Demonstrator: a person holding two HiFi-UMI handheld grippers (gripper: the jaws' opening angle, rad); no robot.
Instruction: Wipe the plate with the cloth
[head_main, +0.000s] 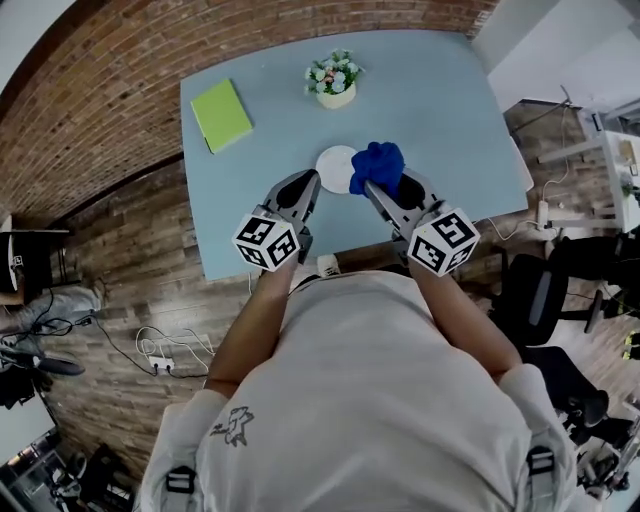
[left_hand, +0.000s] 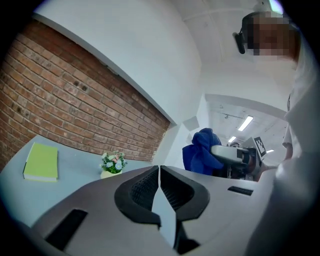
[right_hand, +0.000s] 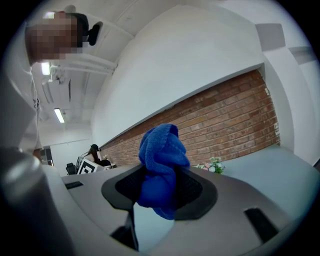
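The right gripper (right_hand: 159, 192) pinches the bunched blue cloth (right_hand: 162, 150) beside the white plate (head_main: 333, 163); the left gripper (left_hand: 159, 175) has its jaws pressed together, empty.

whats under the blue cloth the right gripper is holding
Part of the white plate shows beside the blue cloth, which the right gripper clamps. The plate's right edge and the table below are covered; whether cloth touches plate cannot be told.

A small round white plate (head_main: 333, 168) lies flat on the pale blue table (head_main: 440, 120), its right rim overlapped by a bunched fluffy blue cloth (head_main: 378, 163) clamped in the right gripper (head_main: 368, 187).
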